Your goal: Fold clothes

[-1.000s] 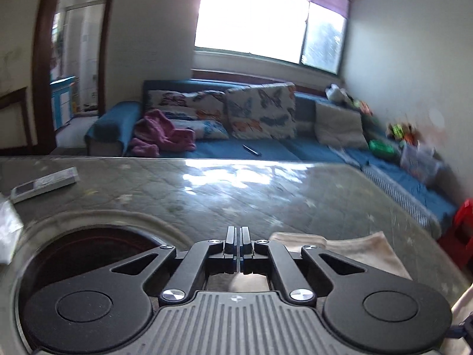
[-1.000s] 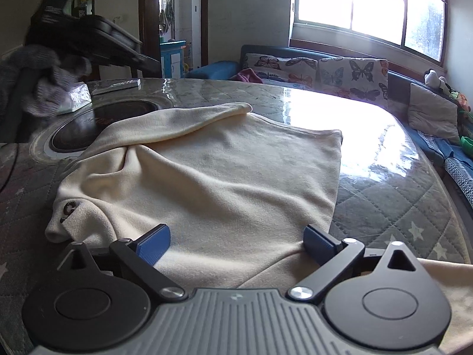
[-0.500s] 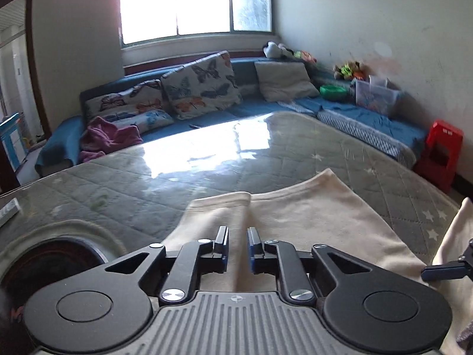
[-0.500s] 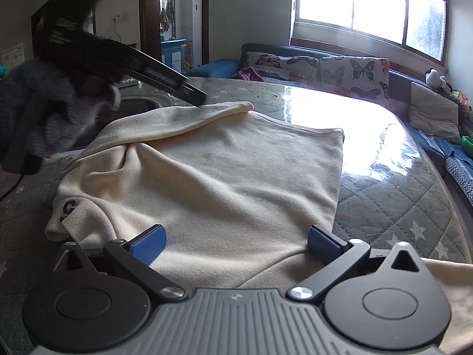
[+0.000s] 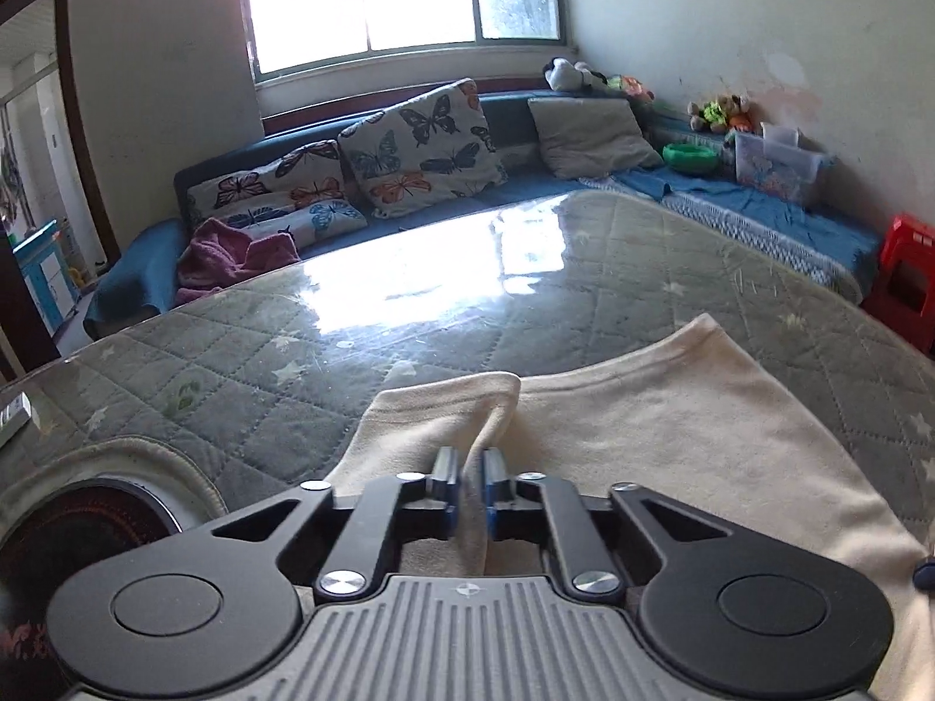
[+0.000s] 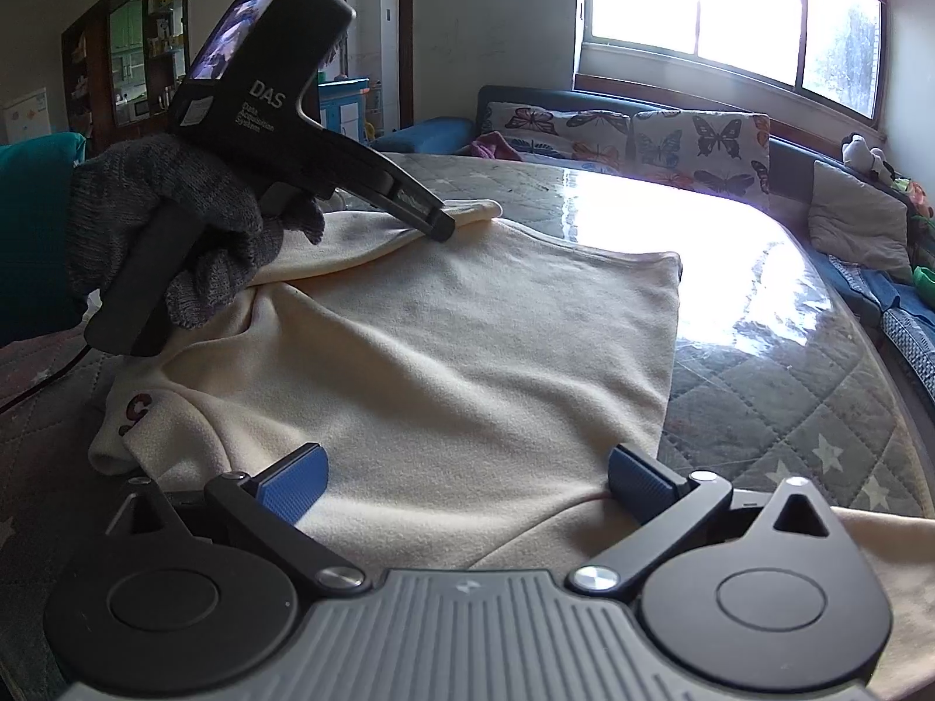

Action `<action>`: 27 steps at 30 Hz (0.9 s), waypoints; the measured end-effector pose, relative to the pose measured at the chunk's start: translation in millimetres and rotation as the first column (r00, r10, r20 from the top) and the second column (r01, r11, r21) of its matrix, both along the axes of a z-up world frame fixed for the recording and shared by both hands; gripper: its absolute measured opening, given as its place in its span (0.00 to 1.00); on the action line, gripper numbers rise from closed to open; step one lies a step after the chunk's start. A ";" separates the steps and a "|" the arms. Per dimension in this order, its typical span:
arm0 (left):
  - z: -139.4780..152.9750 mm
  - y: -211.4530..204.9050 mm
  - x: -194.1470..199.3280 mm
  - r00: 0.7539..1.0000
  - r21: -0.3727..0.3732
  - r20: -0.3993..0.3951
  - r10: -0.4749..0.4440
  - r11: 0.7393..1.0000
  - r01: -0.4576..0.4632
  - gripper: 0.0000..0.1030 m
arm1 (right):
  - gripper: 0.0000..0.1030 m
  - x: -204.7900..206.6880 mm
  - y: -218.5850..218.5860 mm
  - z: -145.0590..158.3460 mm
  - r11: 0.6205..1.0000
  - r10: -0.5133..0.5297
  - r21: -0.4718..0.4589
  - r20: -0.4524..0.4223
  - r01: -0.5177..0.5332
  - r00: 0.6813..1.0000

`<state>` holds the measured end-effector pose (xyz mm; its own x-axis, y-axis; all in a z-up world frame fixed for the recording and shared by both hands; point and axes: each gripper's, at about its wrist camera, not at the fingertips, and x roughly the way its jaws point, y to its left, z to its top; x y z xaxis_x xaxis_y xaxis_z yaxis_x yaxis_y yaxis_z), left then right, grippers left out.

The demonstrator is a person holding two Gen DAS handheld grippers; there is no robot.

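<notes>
Left gripper (image 5: 467,482) pinches the cream garment's (image 6: 467,350) sleeve fold (right gripper (image 6: 464,482) gapes above it).

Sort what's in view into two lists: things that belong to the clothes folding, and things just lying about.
Job in hand:
cream garment
left gripper, shut on the sleeve
right gripper, open

Lying about:
butterfly cushions
pink cloth
red stool
</notes>
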<state>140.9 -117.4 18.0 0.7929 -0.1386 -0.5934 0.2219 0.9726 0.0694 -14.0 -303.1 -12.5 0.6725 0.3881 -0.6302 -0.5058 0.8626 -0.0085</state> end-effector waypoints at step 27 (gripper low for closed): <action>42.0 214.1 -195.7 0.785 -0.313 0.067 0.616 0.760 -0.570 0.02 | 1.00 1.9 2.0 -1.1 1.000 -0.001 -0.006 0.002 0.001 1.000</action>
<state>-54.8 96.7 60.0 0.8461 0.2600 -0.4653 -0.3967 0.8902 -0.2239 -12.1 -301.1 -13.6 0.6741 0.3833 -0.6314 -0.5047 0.8632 -0.0149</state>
